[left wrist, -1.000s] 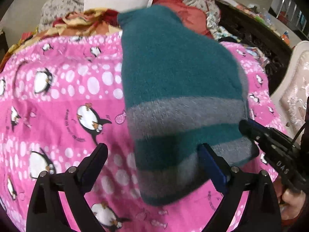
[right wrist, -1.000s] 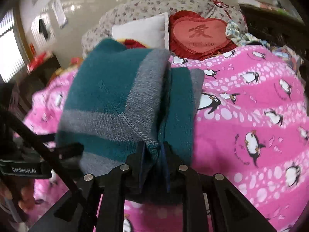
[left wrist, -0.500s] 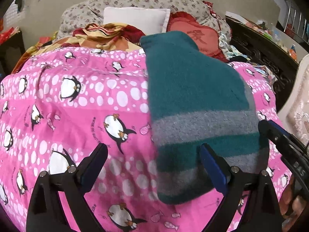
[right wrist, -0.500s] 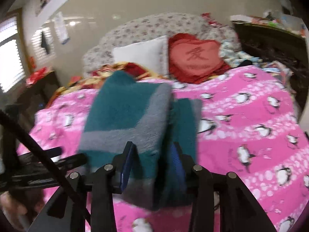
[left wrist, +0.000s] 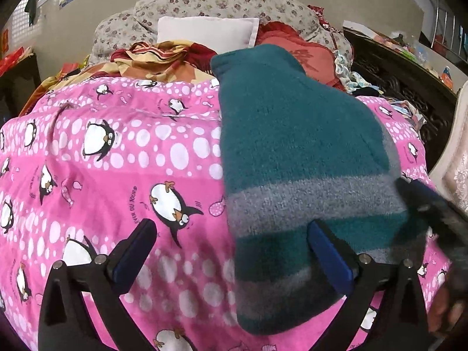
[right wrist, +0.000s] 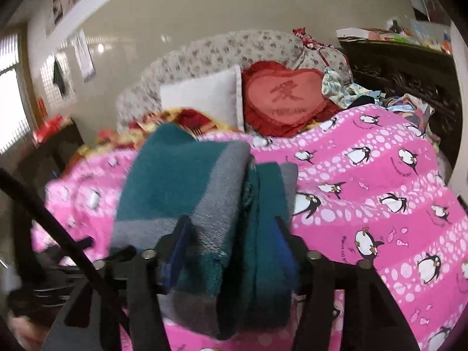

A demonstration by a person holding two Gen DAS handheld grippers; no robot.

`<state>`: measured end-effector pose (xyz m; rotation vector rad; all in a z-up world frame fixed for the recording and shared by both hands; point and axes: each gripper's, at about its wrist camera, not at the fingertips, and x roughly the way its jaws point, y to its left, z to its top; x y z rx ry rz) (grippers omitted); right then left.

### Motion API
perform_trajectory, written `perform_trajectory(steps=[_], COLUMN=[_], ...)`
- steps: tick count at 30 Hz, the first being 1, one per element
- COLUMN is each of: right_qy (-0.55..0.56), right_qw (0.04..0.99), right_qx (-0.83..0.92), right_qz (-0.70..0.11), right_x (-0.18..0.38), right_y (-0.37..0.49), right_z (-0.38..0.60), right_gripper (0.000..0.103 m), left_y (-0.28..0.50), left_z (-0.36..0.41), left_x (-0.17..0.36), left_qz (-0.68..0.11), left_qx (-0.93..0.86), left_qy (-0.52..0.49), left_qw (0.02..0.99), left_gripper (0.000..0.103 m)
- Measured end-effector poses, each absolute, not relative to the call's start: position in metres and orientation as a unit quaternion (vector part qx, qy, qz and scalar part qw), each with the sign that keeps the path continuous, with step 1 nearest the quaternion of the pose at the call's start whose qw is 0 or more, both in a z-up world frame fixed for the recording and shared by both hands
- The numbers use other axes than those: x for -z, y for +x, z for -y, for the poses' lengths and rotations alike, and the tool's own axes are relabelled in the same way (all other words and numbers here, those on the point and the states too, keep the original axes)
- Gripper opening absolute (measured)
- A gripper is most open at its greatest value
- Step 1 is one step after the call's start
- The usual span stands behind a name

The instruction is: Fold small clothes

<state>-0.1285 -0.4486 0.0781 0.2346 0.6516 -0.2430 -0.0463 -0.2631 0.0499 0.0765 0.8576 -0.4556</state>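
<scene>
A teal knitted garment with grey stripes (left wrist: pixel 292 152) lies folded lengthwise on the pink penguin blanket (left wrist: pixel 117 161). My left gripper (left wrist: pixel 231 242) hovers over its near left edge, jaws wide and still opening, gripping nothing. Its right finger (left wrist: pixel 327 251) overlaps the knit. In the right wrist view the garment (right wrist: pixel 187 181) shows a doubled, thick near edge. That edge sits between the jaws of my right gripper (right wrist: pixel 231 237), which are opening and no longer pinch it. The right gripper (left wrist: pixel 433 213) also appears blurred at the garment's right edge.
At the head of the bed sit a white pillow (right wrist: pixel 204 96), a red heart cushion (right wrist: pixel 283 99) and floral bedding (left wrist: pixel 222 3). A yellow-red patterned cloth (left wrist: pixel 158 58) is bunched behind the blanket. Dark carved furniture (right wrist: pixel 403 70) with loose clothes stands on the right.
The right gripper was shut on the garment's folded edge; its jaws have spread apart and it has drawn back slightly. The garment has settled flatter on the blanket. The left jaws widened a little.
</scene>
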Motion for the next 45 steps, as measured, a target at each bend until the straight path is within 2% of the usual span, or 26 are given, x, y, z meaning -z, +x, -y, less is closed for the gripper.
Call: perform_trajectory(steps=[4,9,12,14,15,19,23,24,25,26,27,28,30,31,32,39,41,43,45], right_qy=[0.15,0.161,0.184,0.197,0.199,0.189,0.181,0.176,0.168,0.166,0.174,0.178,0.173,0.172,0.174,0.156,0.171,0.157,0.208], right_qw=[0.922,0.924,0.926,0.926,0.927,0.934,0.937,0.936,0.937,0.936,0.932,0.931,0.935,0.937,0.937,0.938,0.937,0.94,0.936], right_qx=[0.121,0.124,0.12,0.116,0.116,0.093,0.058,0.058,0.052,0.046,0.035,0.03,0.031,0.035,0.033,0.07,0.081,0.129,0.113], right_qz=[-0.336,-0.324,-0.306,-0.299,-0.297,-0.288,-0.294,-0.299,-0.301,-0.307,-0.317,-0.318,-0.309,-0.303,-0.3,-0.301,-0.294,-0.275,-0.26], right_x=[-0.053,-0.062,-0.069,-0.072,-0.073,-0.083,-0.091,-0.091,-0.09,-0.089,-0.085,-0.082,-0.082,-0.083,-0.085,-0.086,-0.087,-0.096,-0.098], right_y=[-0.12,-0.131,-0.143,-0.149,-0.15,-0.15,-0.134,-0.127,-0.119,-0.112,-0.103,-0.1,-0.097,-0.099,-0.103,-0.119,-0.124,-0.136,-0.146], right_z=[0.463,0.469,0.477,0.483,0.485,0.482,0.472,0.471,0.47,0.469,0.47,0.47,0.471,0.473,0.475,0.485,0.495,0.508,0.529], right_gripper=[0.065,0.066,0.072,0.083,0.084,0.084,0.083,0.081,0.068,0.05,0.041,0.033,0.024,0.013,0.01,0.007,0.0,0.0,0.0], left_y=[-0.047,-0.047,-0.046,-0.041,-0.037,-0.017,-0.009,-0.009,-0.01,-0.011,-0.011,-0.011,-0.011,-0.01,-0.01,-0.007,-0.006,-0.006,-0.008], left_z=[0.266,0.265,0.253,0.241,0.235,0.223,0.223,0.224,0.225,0.225,0.226,0.226,0.228,0.229,0.229,0.235,0.238,0.241,0.245], left_x=[-0.047,-0.049,-0.056,-0.062,-0.064,-0.058,-0.051,-0.05,-0.05,-0.049,-0.049,-0.05,-0.052,-0.053,-0.054,-0.054,-0.052,-0.055,-0.057], left_qz=[-0.416,-0.418,-0.414,-0.41,-0.412,-0.447,-0.459,-0.459,-0.46,-0.461,-0.461,-0.46,-0.456,-0.456,-0.456,-0.454,-0.462,-0.457,-0.445], left_qx=[0.22,0.226,0.248,0.262,0.269,0.275,0.265,0.265,0.266,0.266,0.267,0.268,0.268,0.27,0.272,0.311,0.318,0.322,0.326], left_qy=[0.039,0.034,0.006,-0.023,-0.039,-0.087,-0.092,-0.091,-0.091,-0.091,-0.09,-0.088,-0.082,-0.081,-0.081,-0.104,-0.104,-0.102,-0.101], left_qw=[0.882,0.879,0.876,0.873,0.87,0.847,0.843,0.843,0.842,0.842,0.842,0.842,0.844,0.844,0.844,0.829,0.821,0.823,0.828], left_gripper=[0.103,0.103,0.103,0.103,0.103,0.103,0.103,0.103,0.103,0.103,0.103,0.103,0.103,0.103,0.103,0.103,0.103,0.103,0.103])
